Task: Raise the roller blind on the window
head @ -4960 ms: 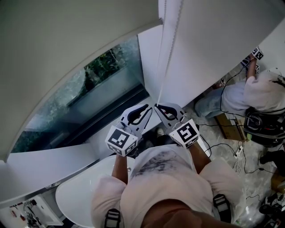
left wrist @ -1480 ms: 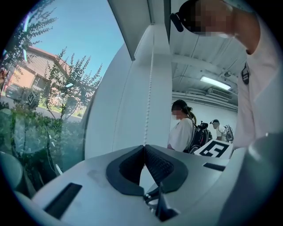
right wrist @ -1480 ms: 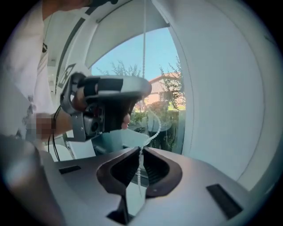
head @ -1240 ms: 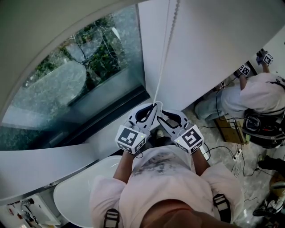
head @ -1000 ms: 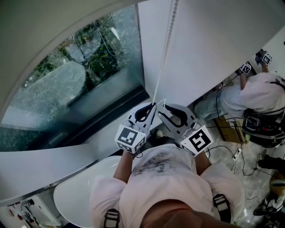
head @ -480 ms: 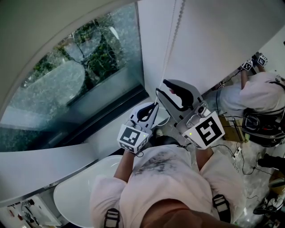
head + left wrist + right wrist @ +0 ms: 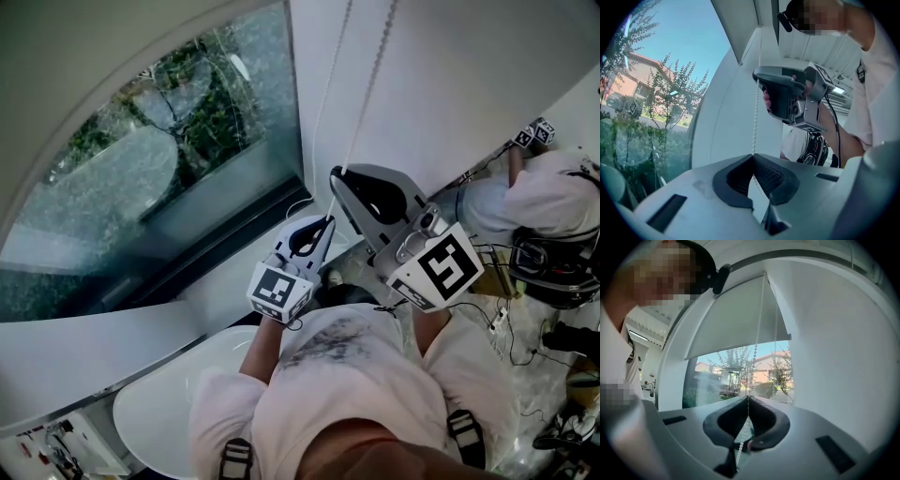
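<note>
Right hand-held gripper (image 7: 748, 397), just closed on bead chain (image 7: 755, 355) (between pads)

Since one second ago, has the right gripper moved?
Yes. The right gripper rose up the bead chain, away from the window frame, and has just closed on that chain.

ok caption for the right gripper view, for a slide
Right hand-held gripper shut on the bead chain, partly raised roller blind above the window.

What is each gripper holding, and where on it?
Both pinch the bead chain: the left gripper lower down, the right gripper, its jaws just closed, higher up.
</note>
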